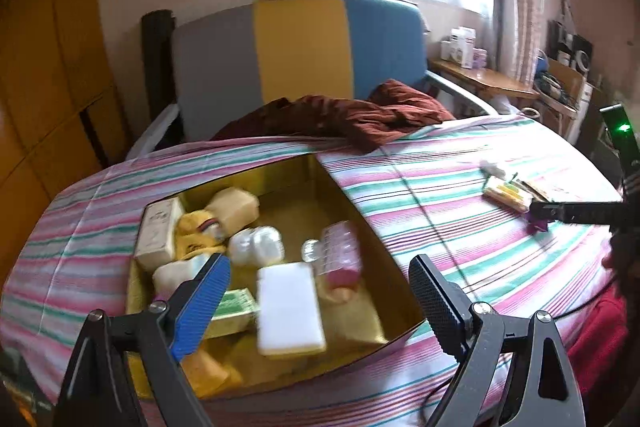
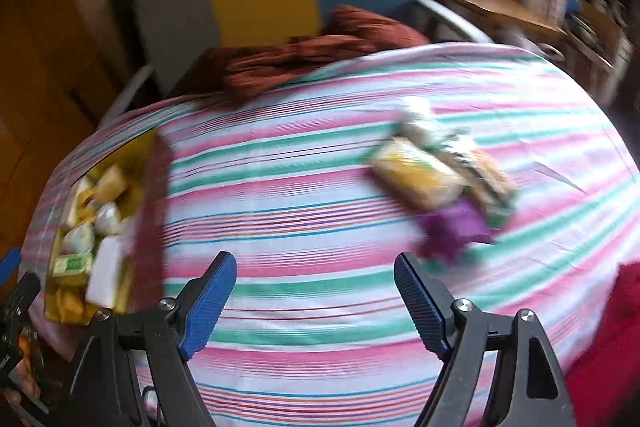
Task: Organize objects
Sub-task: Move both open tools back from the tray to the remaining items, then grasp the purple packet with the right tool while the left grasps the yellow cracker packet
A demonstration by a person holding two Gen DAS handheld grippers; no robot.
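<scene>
A gold-lined box (image 1: 352,223) sits on the striped bed and holds several items: a white flat pack (image 1: 288,307), a pink-capped bottle (image 1: 340,259), a green pack (image 1: 236,307), white and yellow packets. My left gripper (image 1: 320,303) hovers open and empty over the box. In the right wrist view the box (image 2: 152,195) is at the left. A small pile lies on the bed to the right: a yellow pack (image 2: 416,179), a purple item (image 2: 456,227) and flat packets (image 2: 484,171). My right gripper (image 2: 316,303) is open and empty, short of the pile. It also shows in the left wrist view (image 1: 576,213).
A dark red cloth (image 1: 360,115) lies at the head of the bed before a grey, yellow and blue headboard (image 1: 300,47). A wooden side table (image 1: 480,79) with boxes stands at the right. A wooden wardrobe (image 1: 48,67) is at the left. Red fabric (image 2: 600,347) is at the near right.
</scene>
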